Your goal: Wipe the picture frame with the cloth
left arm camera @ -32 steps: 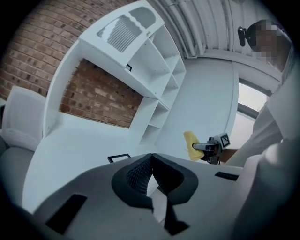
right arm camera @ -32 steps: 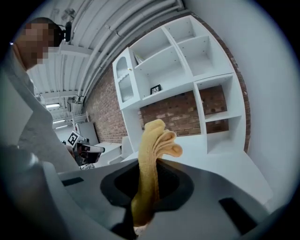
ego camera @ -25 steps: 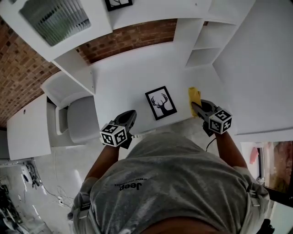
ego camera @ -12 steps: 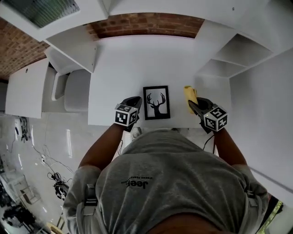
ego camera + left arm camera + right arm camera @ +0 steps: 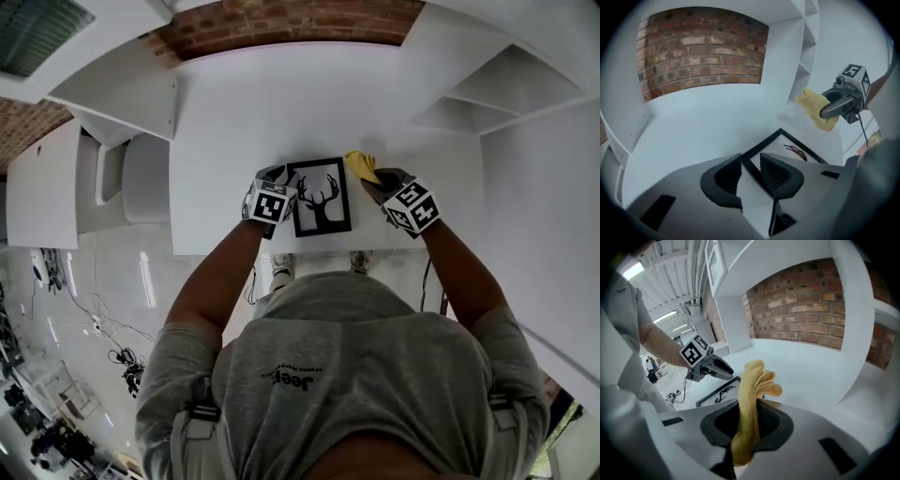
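Note:
A black picture frame [image 5: 321, 197] with a deer-antler print lies flat near the front edge of the white desk [image 5: 281, 103]. My left gripper [image 5: 284, 178] is at the frame's left side. In the left gripper view, that gripper [image 5: 750, 169] is open, its jaws have just been opening, and the frame's [image 5: 787, 149] black edge lies between them without being pressed. My right gripper [image 5: 375, 181] is at the frame's upper right corner, shut on a bunched yellow cloth [image 5: 359, 166]. In the right gripper view the cloth [image 5: 752, 390] sticks up from that gripper [image 5: 747, 427].
White shelves [image 5: 506, 84] stand to the right of the desk and a brick wall [image 5: 291, 21] runs behind it. A grey chair seat [image 5: 142, 178] sits left of the desk. The desk's front edge is right below the frame.
Both grippers have come down and forward onto the desk. The left one went from shut beside the frame to open over its left edge. The right one carried the cloth to the frame's upper right corner.

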The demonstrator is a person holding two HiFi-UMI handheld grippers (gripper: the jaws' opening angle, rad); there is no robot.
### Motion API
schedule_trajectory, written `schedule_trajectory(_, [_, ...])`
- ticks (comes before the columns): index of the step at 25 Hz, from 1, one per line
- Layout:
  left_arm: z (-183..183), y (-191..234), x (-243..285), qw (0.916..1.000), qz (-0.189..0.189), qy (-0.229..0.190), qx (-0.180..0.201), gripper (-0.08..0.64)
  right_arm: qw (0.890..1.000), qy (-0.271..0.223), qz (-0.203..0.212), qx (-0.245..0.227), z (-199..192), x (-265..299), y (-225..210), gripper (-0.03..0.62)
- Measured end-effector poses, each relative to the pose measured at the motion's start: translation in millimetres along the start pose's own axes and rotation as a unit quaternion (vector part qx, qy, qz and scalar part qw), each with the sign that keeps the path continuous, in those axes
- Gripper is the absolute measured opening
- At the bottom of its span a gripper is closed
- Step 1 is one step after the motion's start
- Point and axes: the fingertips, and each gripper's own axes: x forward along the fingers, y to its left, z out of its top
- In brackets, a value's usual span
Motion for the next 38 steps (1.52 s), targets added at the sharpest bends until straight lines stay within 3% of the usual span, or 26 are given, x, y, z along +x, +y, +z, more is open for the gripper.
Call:
schedule_trajectory(8, [-14, 8, 22, 0.9964, 0.011, 0.052, -0.066, 0.175, 1.0, 0.029, -0.004, -0.001, -10, 23, -1, 0.058])
schedule_trajectory(14, [-19, 2, -1, 0.9834, -0.01, 0.058, -0.172, 0.175, 1.0, 0.012, -0.002, 0.005, 0, 19, 3, 0.058])
schedule_trajectory(18, [-44, -7, 0, 0.9821, -0.018, 0.082, -0.169, 0.179, 1.0, 0.011, -0.001, -0.005, 2, 16, 8, 0.058])
schedule_trajectory(23, [-43, -15, 4, 0.986, -0.031, 0.085, -0.14, 0.16, 0.999, 0.03, -0.009, -0.014, 1, 26, 4, 0.058])
schedule_trajectory(25, [-43, -20, 7, 0.9855, -0.036, 0.083, -0.144, 0.126, 0.999, 0.047, -0.017, -0.023, -3, 35, 0, 0.058])
schedule_trajectory(32, [-44, -19, 8, 0.9826, -0.027, 0.063, -0.173, 0.118, 0.988, 0.124, -0.047, -0.084, -21, 74, -16, 0.058])
schedule_trajectory(38, [-44, -17, 7, 0.9803, -0.032, 0.062, -0.185, 0.114, 0.979, 0.149, -0.059, -0.128, -17, 85, -23, 0.058])
